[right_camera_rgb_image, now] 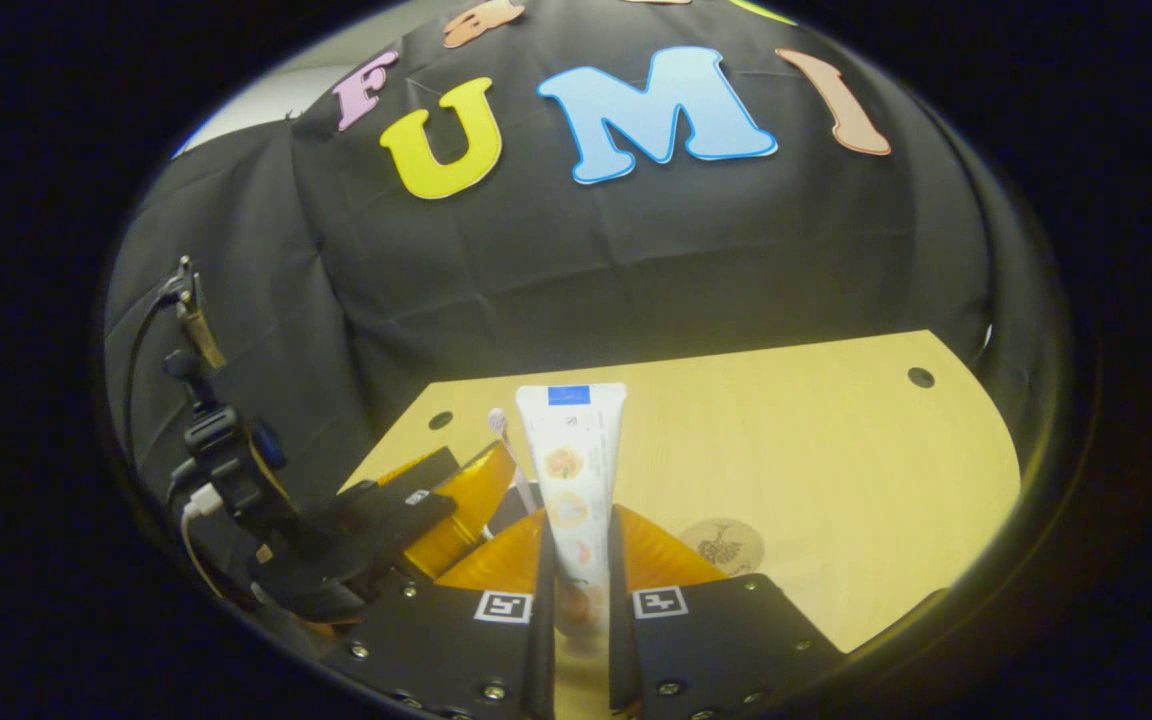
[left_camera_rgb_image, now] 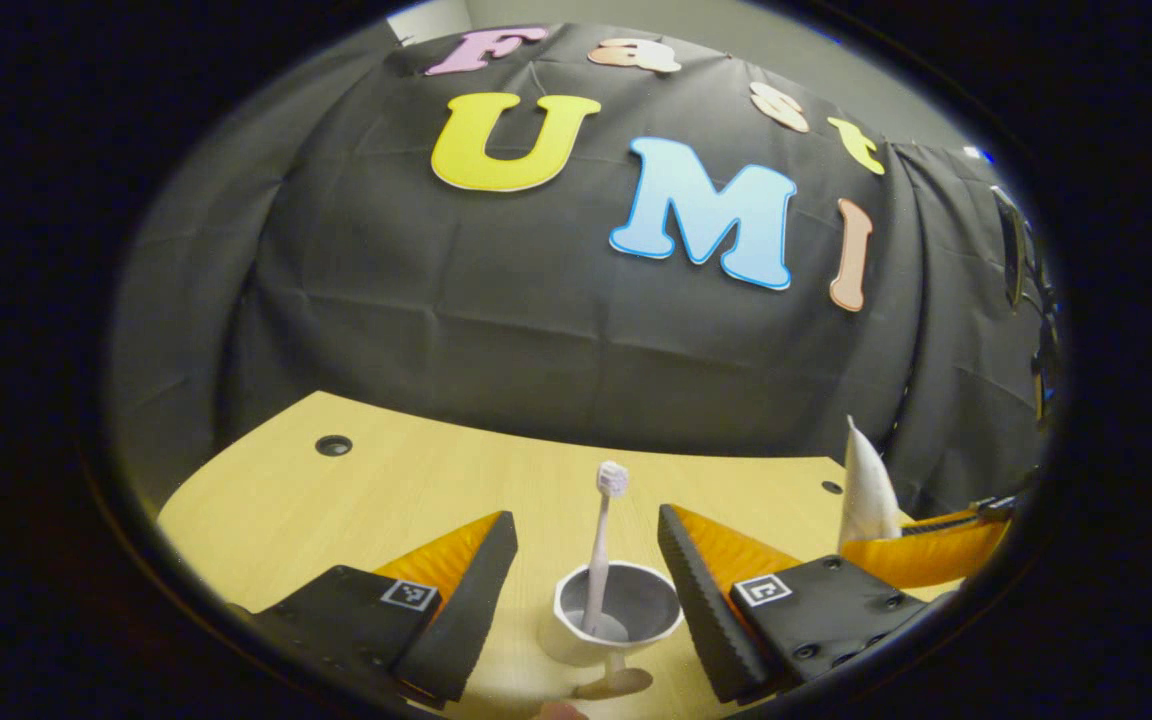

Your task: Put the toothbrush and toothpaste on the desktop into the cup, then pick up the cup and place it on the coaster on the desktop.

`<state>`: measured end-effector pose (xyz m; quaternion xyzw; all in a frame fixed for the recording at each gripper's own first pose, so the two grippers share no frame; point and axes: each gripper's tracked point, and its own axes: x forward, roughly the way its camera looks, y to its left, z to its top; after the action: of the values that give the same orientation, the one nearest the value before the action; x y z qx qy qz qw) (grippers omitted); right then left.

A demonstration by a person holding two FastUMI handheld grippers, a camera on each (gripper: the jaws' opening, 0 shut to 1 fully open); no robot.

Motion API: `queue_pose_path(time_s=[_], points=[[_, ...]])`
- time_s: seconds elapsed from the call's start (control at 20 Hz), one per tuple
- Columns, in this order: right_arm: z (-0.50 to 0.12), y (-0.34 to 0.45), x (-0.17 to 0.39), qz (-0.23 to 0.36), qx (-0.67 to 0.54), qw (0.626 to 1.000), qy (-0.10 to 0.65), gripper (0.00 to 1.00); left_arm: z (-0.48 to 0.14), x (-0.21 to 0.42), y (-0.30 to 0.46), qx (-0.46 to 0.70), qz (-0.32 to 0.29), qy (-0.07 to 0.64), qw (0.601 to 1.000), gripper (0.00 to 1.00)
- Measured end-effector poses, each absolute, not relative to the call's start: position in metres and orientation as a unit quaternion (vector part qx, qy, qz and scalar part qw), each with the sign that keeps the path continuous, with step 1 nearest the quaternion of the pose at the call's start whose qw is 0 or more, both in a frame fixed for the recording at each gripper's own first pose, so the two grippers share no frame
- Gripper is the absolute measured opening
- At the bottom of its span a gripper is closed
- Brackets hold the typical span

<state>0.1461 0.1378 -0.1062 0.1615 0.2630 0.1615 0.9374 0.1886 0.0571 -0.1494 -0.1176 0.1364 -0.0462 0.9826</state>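
Observation:
A white cup [left_camera_rgb_image: 616,610] with a grey inside stands on the wooden desktop [left_camera_rgb_image: 386,500]. The toothbrush [left_camera_rgb_image: 602,540] leans upright in it, bristles up. My left gripper [left_camera_rgb_image: 586,518] is open, one finger on each side of the cup, touching nothing. My right gripper [right_camera_rgb_image: 576,525] is shut on the white toothpaste tube [right_camera_rgb_image: 573,460], held upright. In the left gripper view the tube's flat end [left_camera_rgb_image: 866,490] rises above the right gripper's orange finger [left_camera_rgb_image: 926,555], to the cup's right. The round wooden coaster [right_camera_rgb_image: 723,545] lies just right of my right gripper. The toothbrush head [right_camera_rgb_image: 498,420] peeks out beside the tube.
The left gripper [right_camera_rgb_image: 406,515] and its cabled mount [right_camera_rgb_image: 226,470] sit at the left of the right gripper view. Black cloth backs the desk. Small holes [left_camera_rgb_image: 333,445] [right_camera_rgb_image: 921,377] mark the desktop's far corners. Bare wood stretches right of the coaster.

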Motion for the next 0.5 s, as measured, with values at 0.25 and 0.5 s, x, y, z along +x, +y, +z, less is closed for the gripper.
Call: queue_pose_path(time_s=[0.25, 0.5], points=[[-0.086, 0.161, 0.177, 0.189, 0.165, 0.947, 0.202, 0.17, -0.147, 0.165, 0.086, -0.118, -0.020, 0.143, 0.982, 0.91], [-0.079, 0.184, 0.202, 0.206, 0.164, 0.954, 0.144, 0.22, -0.156, 0.148, 0.116, -0.121, 0.010, 0.160, 0.980, 0.91]])
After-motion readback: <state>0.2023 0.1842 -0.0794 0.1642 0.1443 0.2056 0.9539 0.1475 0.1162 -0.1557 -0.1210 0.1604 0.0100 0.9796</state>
